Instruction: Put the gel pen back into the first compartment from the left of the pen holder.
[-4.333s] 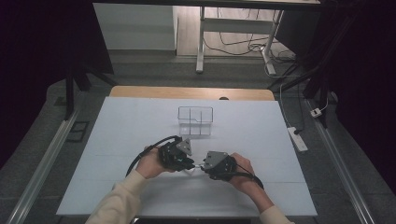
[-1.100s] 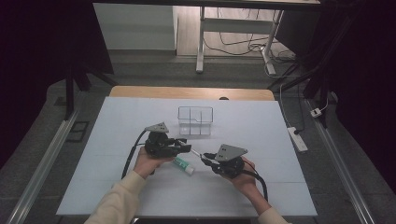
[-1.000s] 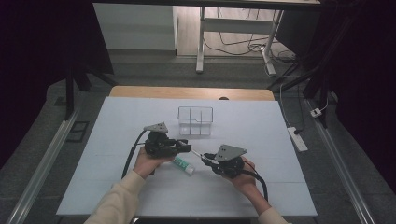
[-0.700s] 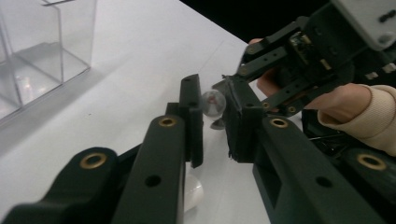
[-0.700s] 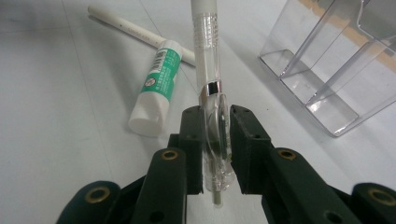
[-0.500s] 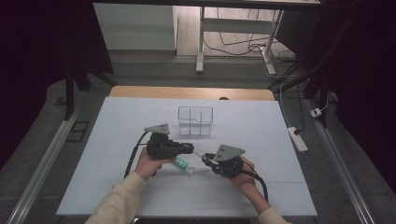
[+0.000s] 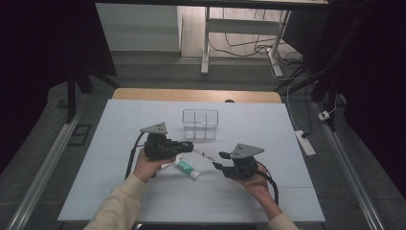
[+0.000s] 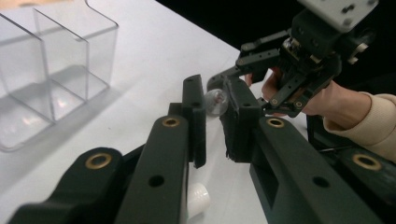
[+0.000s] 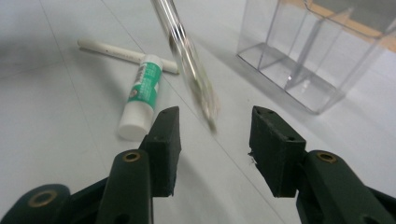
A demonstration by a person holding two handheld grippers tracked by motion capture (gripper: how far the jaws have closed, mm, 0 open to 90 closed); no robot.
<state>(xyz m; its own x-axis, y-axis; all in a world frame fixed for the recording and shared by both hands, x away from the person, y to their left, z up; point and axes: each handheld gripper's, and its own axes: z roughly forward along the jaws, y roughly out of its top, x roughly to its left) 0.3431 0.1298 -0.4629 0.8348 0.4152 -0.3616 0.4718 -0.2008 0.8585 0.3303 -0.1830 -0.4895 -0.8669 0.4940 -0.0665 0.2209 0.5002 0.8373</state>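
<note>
A thin clear pen (image 7: 203, 154) sticks out level from my left gripper (image 7: 189, 145), which is shut on it; its round clear end (image 8: 216, 101) shows between the black pads. My right gripper (image 7: 220, 161) faces it from the right. Its jaws have just been opening, and the pen's blurred tip (image 9: 189, 60) hangs between and above them (image 9: 215, 135), touching neither pad. A green and white tube (image 7: 186, 167) lies on the white table under the pen, next to a white stick (image 9: 126, 52).
A clear divided box (image 7: 200, 123) stands just behind both grippers, near my left jaws (image 8: 46, 70) and to the upper right of my right jaws (image 9: 313, 56). White tabletop (image 7: 268, 129) spreads to both sides, with its wooden far edge beyond.
My right gripper's jaws have spread apart off the pen. The left gripper still holds the pen, and both hands have stayed about where they were.
</note>
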